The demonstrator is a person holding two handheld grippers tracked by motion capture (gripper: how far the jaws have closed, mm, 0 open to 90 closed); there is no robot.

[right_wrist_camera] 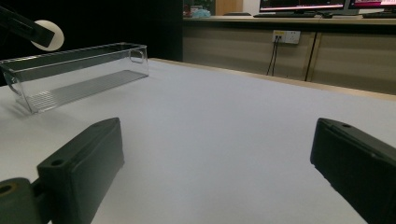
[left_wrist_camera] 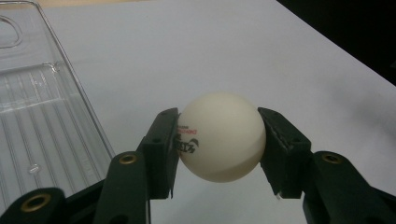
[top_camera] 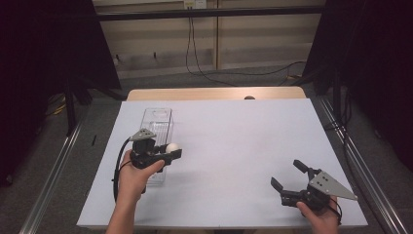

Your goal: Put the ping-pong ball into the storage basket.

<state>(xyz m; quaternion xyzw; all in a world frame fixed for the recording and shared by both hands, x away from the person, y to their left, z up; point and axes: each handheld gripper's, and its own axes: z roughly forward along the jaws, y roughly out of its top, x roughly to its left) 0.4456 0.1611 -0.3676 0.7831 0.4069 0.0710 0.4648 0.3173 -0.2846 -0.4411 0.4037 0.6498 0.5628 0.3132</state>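
Near the table's left edge, a white plastic ping-pong ball with printed lettering point(left_wrist_camera: 220, 136) sits pinched between the jaws of the left gripper point(top_camera: 171, 151), held just beside the clear plastic rectangular bin point(top_camera: 157, 118). The step looks like carrying; next probably calls for a release over the bin. Near the front right corner, the right gripper point(top_camera: 288, 175) rests spread wide, empty.

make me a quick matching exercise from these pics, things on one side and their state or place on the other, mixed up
Things:
1. ping-pong ball
2. clear plastic bin
3. right gripper
4. left gripper

States or places:
a. jaws spread wide, nothing between them
b. lying empty on the white table cover
c. clamped between two black jaws
d. held beside the bin, shut on something

Pairs: 1-c, 2-b, 3-a, 4-d
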